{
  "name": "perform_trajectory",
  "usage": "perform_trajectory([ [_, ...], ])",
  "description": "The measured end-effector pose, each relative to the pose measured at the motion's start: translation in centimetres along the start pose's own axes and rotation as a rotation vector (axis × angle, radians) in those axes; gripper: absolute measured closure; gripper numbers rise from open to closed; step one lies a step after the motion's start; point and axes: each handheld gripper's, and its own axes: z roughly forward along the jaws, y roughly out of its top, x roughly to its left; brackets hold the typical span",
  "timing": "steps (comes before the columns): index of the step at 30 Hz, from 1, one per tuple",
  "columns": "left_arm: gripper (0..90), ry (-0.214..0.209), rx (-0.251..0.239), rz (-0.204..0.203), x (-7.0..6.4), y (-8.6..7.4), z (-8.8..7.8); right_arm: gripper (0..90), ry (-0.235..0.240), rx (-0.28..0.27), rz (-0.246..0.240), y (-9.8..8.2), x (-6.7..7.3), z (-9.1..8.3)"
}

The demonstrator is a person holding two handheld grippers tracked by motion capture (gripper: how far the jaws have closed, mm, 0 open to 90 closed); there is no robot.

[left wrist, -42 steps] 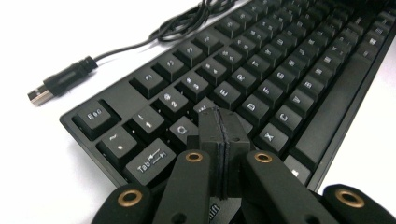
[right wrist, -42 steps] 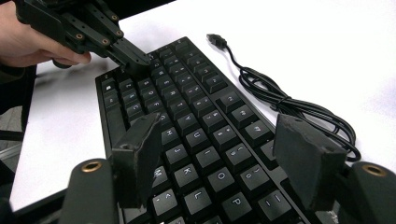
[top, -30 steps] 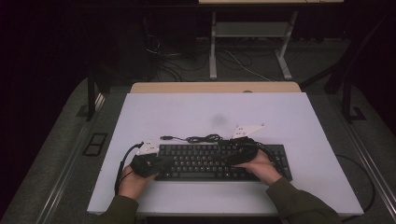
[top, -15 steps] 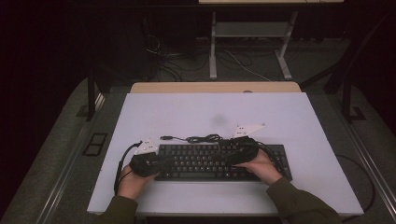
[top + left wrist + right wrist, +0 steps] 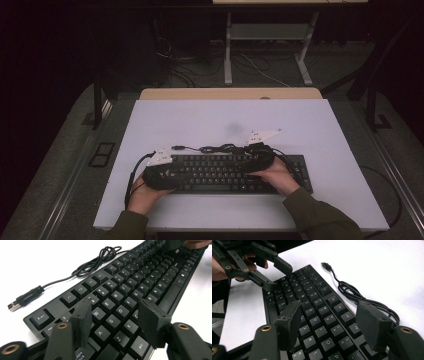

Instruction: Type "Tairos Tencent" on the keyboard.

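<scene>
A black keyboard lies near the front of the white table, its black cable coiled behind it and ending in a USB plug. My left gripper hovers over the keyboard's left end. The left gripper has just been opening its jaws, and nothing is gripped between them. Across the keys, the left gripper shows open. My right gripper hangs over the right half of the keys. The right gripper has closed a little but stays open, holding nothing.
The cable and its plug lie loose on the table just behind the keys. A wooden strip borders the table's far edge. Beyond it stand a metal frame and floor cables.
</scene>
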Motion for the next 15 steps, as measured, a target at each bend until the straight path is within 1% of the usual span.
perform_trajectory([
  [4, 34.6, -0.005, -0.007, 0.002, -0.19, 0.03, 0.19, 40.1, 0.003, 0.011, -0.004, 0.18, 0.11, 0.32],
  [5, 32.0, -0.009, -0.007, 0.003, -0.22, 0.03, 0.25, 42.2, 0.003, 0.012, -0.006, 0.27, 0.10, 0.47],
  [6, 32.0, -0.009, -0.008, 0.002, -0.26, 0.04, 0.31, 42.2, 0.003, 0.012, -0.006, 0.27, 0.10, 0.47],
  [7, 29.1, -0.009, -0.008, -0.001, -0.31, 0.04, 0.37, 44.0, 0.005, 0.016, -0.008, 0.32, 0.03, 0.60],
  [8, 29.1, -0.011, -0.005, 0.003, -0.31, 0.05, 0.40, 44.0, 0.005, 0.016, -0.008, 0.32, 0.03, 0.60],
  [10, 25.6, -0.012, -0.010, -0.001, -0.39, 0.04, 0.53, 46.2, 0.008, 0.023, -0.004, 0.34, 0.03, 0.74],
  [11, 24.1, -0.014, -0.008, 0.000, -0.39, 0.03, 0.58, 47.6, 0.007, 0.022, -0.009, 0.33, 0.01, 0.82],
  [12, 19.7, -0.014, -0.007, -0.003, -0.43, 0.02, 0.66, 50.9, 0.008, 0.031, -0.010, 0.34, 0.02, 0.92],
  [13, 19.7, -0.011, -0.005, -0.005, -0.46, 0.00, 0.74, 50.9, 0.008, 0.031, -0.010, 0.34, 0.02, 0.92],
  [15, 16.4, -0.007, -0.005, -0.005, -0.52, -0.02, 0.85, 54.7, 0.008, 0.038, -0.009, 0.32, 0.05, 1.01],
])
